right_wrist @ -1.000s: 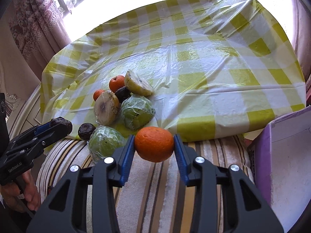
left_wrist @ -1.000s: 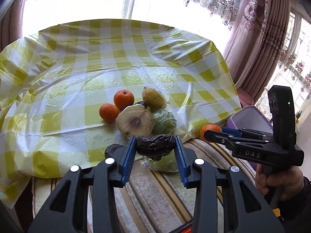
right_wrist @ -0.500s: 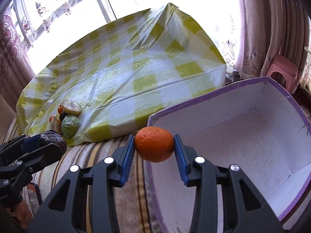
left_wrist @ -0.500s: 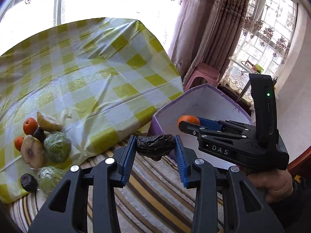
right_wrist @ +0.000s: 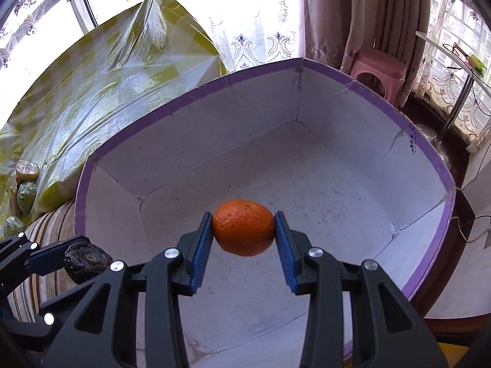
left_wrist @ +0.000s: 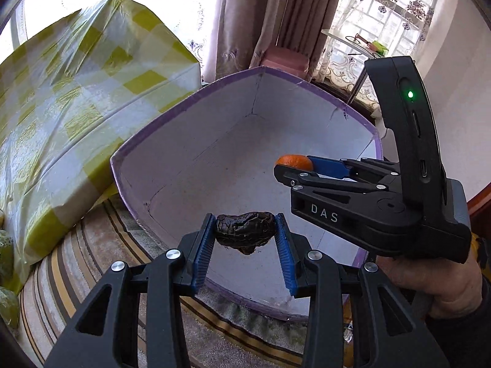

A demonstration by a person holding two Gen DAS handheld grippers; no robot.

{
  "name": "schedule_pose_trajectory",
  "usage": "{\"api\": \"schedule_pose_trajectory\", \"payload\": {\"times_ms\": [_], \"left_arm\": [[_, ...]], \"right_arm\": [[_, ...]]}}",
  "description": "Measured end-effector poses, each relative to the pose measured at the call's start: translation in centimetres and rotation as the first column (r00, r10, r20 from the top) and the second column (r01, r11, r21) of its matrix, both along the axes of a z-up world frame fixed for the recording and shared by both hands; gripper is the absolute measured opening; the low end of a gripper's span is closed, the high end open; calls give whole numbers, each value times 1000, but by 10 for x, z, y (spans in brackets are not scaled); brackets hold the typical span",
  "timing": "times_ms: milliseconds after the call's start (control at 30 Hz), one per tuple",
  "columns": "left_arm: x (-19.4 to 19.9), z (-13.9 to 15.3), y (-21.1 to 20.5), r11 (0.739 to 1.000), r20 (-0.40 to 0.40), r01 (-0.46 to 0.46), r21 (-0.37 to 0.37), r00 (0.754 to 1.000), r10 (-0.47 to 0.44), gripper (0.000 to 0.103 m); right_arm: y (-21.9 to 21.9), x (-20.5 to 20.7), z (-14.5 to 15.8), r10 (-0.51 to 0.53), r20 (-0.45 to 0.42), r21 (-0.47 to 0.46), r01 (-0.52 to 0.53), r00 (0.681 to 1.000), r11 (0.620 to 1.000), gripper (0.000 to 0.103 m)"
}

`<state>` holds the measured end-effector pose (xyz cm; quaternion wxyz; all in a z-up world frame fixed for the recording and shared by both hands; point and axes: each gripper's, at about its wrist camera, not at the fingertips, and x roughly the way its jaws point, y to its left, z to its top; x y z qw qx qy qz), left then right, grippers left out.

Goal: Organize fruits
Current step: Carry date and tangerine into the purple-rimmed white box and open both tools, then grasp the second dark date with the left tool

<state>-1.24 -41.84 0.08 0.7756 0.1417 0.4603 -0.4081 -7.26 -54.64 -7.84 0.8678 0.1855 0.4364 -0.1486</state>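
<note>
We are holding the left tongs [left_wrist: 245,233] clamped on a dark, wrinkled fruit [left_wrist: 244,229], hanging over the near rim of the purple-edged box [right_wrist: 337,79]. We are gripping an orange [right_wrist: 243,227] in the right tongs [right_wrist: 244,230], poised above the box's white floor. More fruits [right_wrist: 26,181] are lying by the checkered cloth [left_wrist: 76,92].

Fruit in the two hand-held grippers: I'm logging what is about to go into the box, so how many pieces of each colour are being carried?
Orange: 1, the tangerine in the right hand-held gripper.
Dark brown: 1, the wrinkled dark fruit in the left hand-held gripper.
Total: 2
</note>
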Motion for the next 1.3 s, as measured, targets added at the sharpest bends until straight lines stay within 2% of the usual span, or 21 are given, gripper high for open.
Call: {"api": "schedule_pose_trajectory", "payload": {"times_ms": [167, 233, 267, 300, 433, 567, 667, 800, 900, 1100, 1300], "left_arm": [[0, -13, -5, 1000, -27, 11, 28, 1000, -10, 38], [1, -12, -3, 1000, -28, 5, 20, 1000, -4, 52], [0, -10, -1, 1000, -21, 0, 12, 1000, 0, 63], [0, -8, -1, 1000, -14, -2, 6, 1000, 2, 70], [-2, -3, 5, 1000, -12, -6, -10, 1000, 6, 71], [-3, 5, 15, 998, 8, -39, -45, 999, 40, 76], [-6, 17, 26, 994, 85, -83, -77, 992, 89, 77], [-13, 39, 47, 985, 242, -100, -138, 961, 132, 81], [-11, 53, 67, 975, 243, -125, -186, 955, 169, 83], [-4, 73, 111, 955, 198, -206, -213, 948, 249, 86], [-3, 81, 164, 933, 199, -278, -227, 925, 324, 86]], "right_arm": [[-1, 4, -16, -17, -36, 37, 19, 999, 999, 42], [-1, 3, -13, -22, -18, 35, 23, 1000, 999, 51], [-1, 3, -11, -26, -10, 24, 26, 1000, 999, 64], [-1, 3, -9, -26, -9, 13, 26, 1000, 1000, 69], [0, 6, -6, -39, -20, 6, 39, 999, 999, 72], [4, 5, 6, -57, 2, -36, 57, 998, 998, 81], [6, 4, 22, -103, 29, -92, 105, 994, 990, 85], [15, 5, 39, -128, 48, -177, 135, 991, 975, 85], [25, 7, 51, -95, 74, -216, 109, 993, 970, 85], [58, 16, 69, 5, 104, -204, 16, 995, 979, 86], [112, 32, 75, 180, 154, -96, -166, 972, 981, 86]]}}
